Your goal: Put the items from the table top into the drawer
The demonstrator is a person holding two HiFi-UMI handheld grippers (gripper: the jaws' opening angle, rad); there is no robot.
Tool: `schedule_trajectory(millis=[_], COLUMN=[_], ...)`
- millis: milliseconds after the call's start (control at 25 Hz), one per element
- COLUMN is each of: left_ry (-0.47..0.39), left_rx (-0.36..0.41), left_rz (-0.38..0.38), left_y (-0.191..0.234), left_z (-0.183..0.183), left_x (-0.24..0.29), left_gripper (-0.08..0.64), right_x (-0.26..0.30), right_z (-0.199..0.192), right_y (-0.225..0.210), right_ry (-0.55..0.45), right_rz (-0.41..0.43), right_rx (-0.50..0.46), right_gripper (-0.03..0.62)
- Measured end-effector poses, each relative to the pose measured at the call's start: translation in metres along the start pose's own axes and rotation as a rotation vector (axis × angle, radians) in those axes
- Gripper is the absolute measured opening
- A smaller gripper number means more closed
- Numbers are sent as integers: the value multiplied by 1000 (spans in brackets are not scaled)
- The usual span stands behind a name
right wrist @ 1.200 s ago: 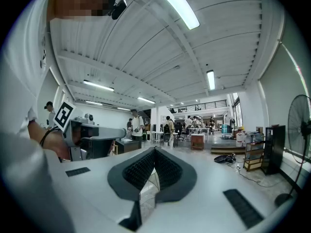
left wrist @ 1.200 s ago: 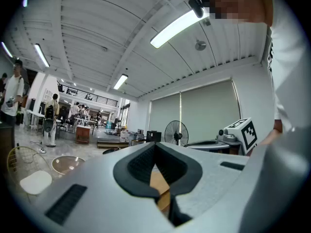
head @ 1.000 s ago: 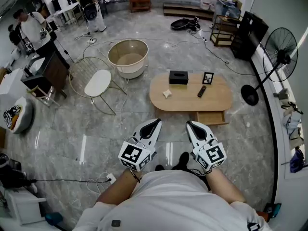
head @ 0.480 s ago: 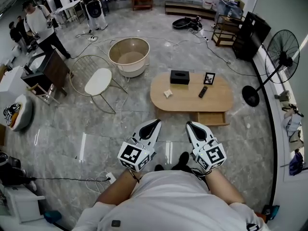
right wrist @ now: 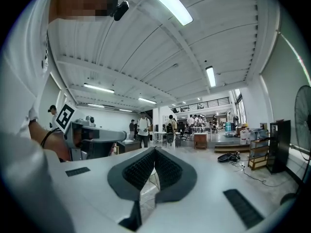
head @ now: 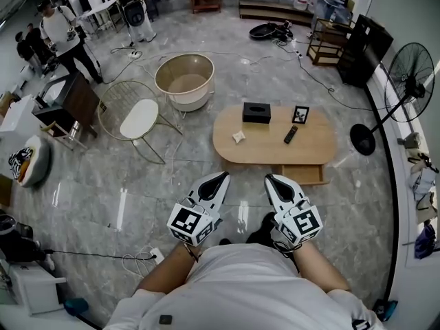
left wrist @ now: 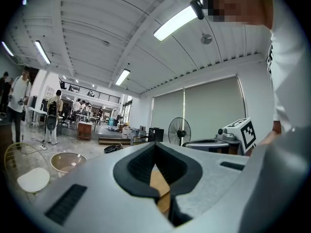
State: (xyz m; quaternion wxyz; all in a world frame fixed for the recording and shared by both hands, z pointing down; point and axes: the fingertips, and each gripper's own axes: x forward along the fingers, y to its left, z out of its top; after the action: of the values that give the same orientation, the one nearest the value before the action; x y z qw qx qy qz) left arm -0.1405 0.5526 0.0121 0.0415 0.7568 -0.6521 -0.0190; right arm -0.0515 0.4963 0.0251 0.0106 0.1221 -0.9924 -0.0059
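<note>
The table [head: 316,150] is pale wood; the tissue box [head: 256,112] and remote [head: 291,135] are black. The left gripper [head: 221,177] and right gripper [head: 269,179] are white, their cubes patterned in black-and-white squares. The floor [head: 172,184] is veined grey.

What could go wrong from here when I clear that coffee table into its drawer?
The open drawer juts out low on the near side of the table, so a foot or shin could hit it on approach. The photo frame stands upright just beyond the remote; reaching for the remote might tip it. Both the left gripper and right gripper are shut and would need opening before any grasp.
</note>
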Motion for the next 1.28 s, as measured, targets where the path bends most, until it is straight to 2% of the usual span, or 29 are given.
schedule_trajectory(millis=[320,680,960,1280], left_ry=[17,9,50,73], left_rx=[-15,0,-2,-23], left_rz=[27,21,32,57], left_y=[-3,-26,-25,16], left_z=[-5,1,-15,-23], left_x=[103,227,266,293], left_gripper=[9,9,9,9], right_x=[12,5,9,47], right_z=[-10,-3,-11,-22], right_y=[-103,-218,-263,-284], right_ry=[16,28,41,67], right_rz=[41,98,124,156], right_rx=[13,-32,-33,-29], right_gripper=[23,23,23,23])
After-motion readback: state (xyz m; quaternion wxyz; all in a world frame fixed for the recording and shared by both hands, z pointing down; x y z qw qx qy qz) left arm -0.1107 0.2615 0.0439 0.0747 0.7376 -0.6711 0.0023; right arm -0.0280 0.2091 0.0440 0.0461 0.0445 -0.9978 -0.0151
